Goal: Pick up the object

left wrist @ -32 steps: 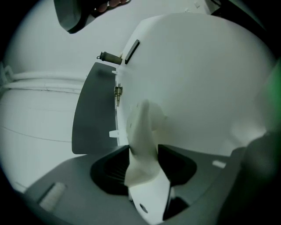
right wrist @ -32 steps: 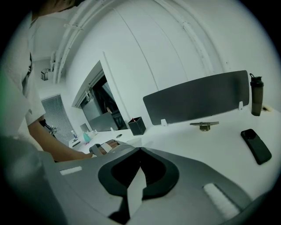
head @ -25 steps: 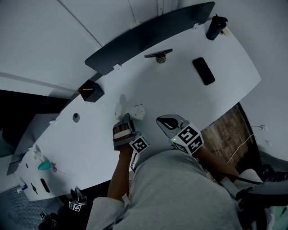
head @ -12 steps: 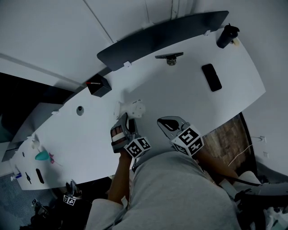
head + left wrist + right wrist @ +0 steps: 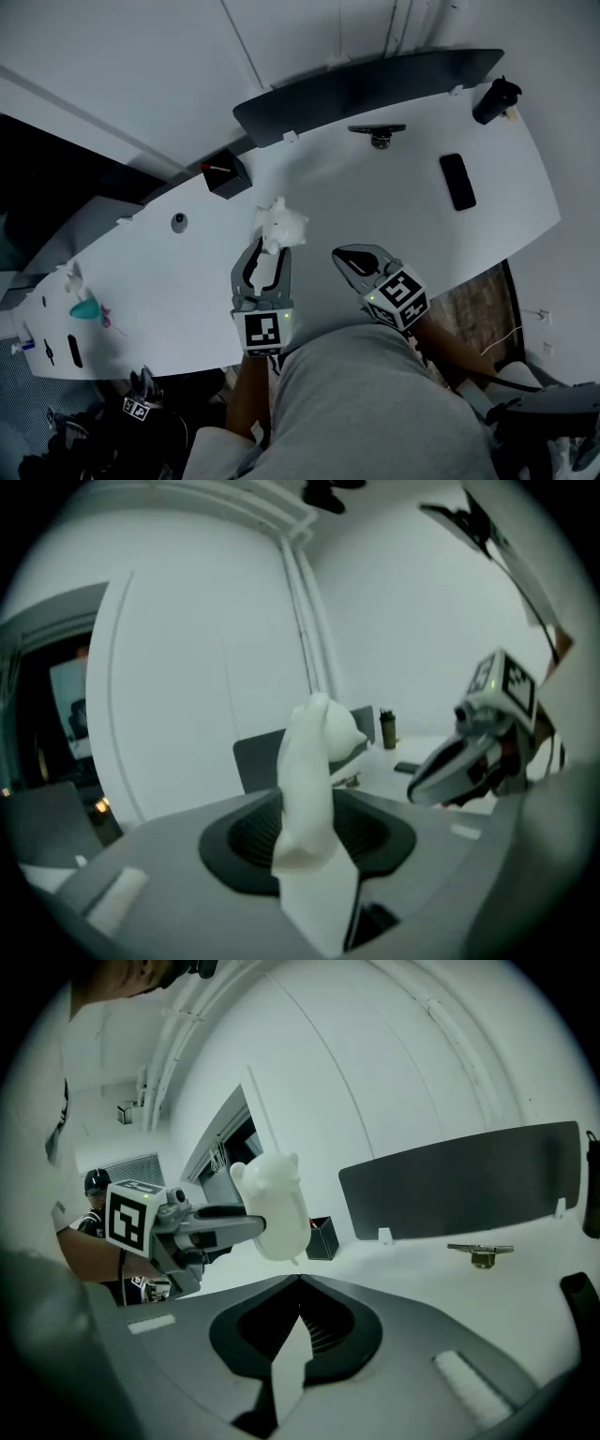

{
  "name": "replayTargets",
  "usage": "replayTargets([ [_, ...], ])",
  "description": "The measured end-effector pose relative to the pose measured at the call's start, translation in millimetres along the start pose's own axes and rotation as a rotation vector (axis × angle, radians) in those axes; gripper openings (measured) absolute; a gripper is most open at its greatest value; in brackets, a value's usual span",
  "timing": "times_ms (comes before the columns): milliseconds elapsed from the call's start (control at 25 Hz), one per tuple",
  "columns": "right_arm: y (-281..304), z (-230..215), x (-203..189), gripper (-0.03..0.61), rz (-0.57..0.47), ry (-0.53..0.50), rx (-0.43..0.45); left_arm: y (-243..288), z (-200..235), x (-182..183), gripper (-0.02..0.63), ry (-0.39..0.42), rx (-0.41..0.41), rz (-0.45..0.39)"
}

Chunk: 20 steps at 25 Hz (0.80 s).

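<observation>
My left gripper [image 5: 268, 253] is clamped on the white bear figure [image 5: 279, 225]. Its long axis runs out past the jaw tips, and it looks clear of the table [image 5: 394, 202]. My right gripper [image 5: 347, 255], just right of it, is pinched shut on nothing.

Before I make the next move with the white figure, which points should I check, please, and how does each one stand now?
1. Left gripper shut on the white figure: ok.
2. Figure clear of the table: ok, it looks raised above it in the right gripper view.
3. Firm grip: cannot tell; much of the figure sticks out past the jaws.
4. Right gripper empty, jaws together: ok.
5. Black box and phone well apart from the figure: ok.
</observation>
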State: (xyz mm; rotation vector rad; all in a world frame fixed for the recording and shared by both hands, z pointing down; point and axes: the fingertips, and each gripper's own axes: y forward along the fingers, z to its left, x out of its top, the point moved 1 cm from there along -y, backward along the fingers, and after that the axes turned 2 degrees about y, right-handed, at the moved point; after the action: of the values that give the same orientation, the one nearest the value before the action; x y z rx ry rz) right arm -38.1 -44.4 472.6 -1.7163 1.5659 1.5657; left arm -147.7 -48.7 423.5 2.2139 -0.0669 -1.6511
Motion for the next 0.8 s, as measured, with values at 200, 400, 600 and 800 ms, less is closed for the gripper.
replayTargets([
  [200,1.0,13.4,28.5,0.002,-0.08,-0.053,0.082,-25.5,-3.3,27.5,0.163,-0.291,-0.264,-0.198],
  [400,10.5,20.2,53.7,0.153,-0.175,-0.08,0.262,-34.9,-10.0,23.5,0.147,-0.328,-0.397,-0.225],
  [600,66.1,24.2,56.0,0.413,-0.117,0.043,0.716,-23.0,-19.6,6.4,0.143,-0.312,-0.491,-0.181],
  [800,59.5,37.5,73.9,0.23,-0.105,-0.063,0.808,-23.0,-8.1,19.5,0.143,-0.307,-0.517,-0.197],
])
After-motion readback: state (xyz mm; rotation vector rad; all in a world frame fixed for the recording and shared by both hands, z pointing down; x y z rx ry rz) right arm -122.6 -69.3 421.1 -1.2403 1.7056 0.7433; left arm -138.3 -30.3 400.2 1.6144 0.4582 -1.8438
